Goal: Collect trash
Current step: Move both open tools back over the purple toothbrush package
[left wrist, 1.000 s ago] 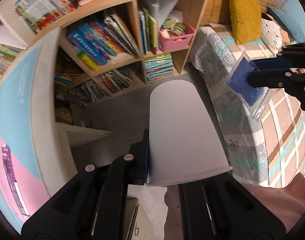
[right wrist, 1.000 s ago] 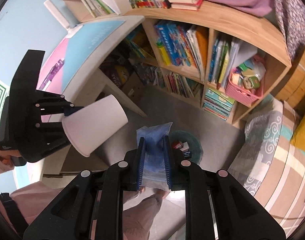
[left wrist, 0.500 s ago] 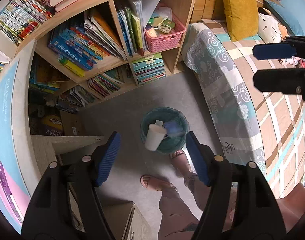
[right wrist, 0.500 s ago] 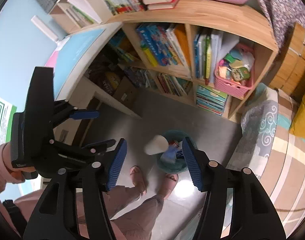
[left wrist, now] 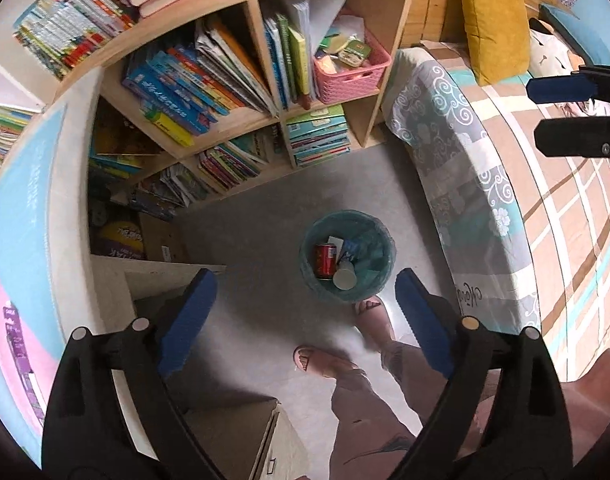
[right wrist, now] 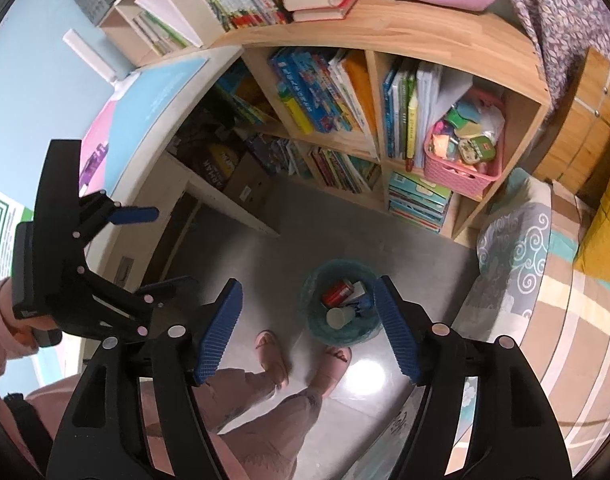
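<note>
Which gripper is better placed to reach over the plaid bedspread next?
Right, likely. The right gripper hangs over the plaid bedspread; the left gripper sits beside the white desk. Both jaws have just been opening, empty.

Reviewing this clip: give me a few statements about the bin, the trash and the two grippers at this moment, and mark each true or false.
1. The paper cup lies inside the bin. True.
2. The left gripper is clamped on the cup. False: its jaws stand open with nothing between them, having just been opening.
3. A red can lies in the bin. True.
4. The right gripper holds a blue bag. False: it is open and empty.
5. The bin stands on the bed. False: it stands on the grey floor beside the bed.
</note>
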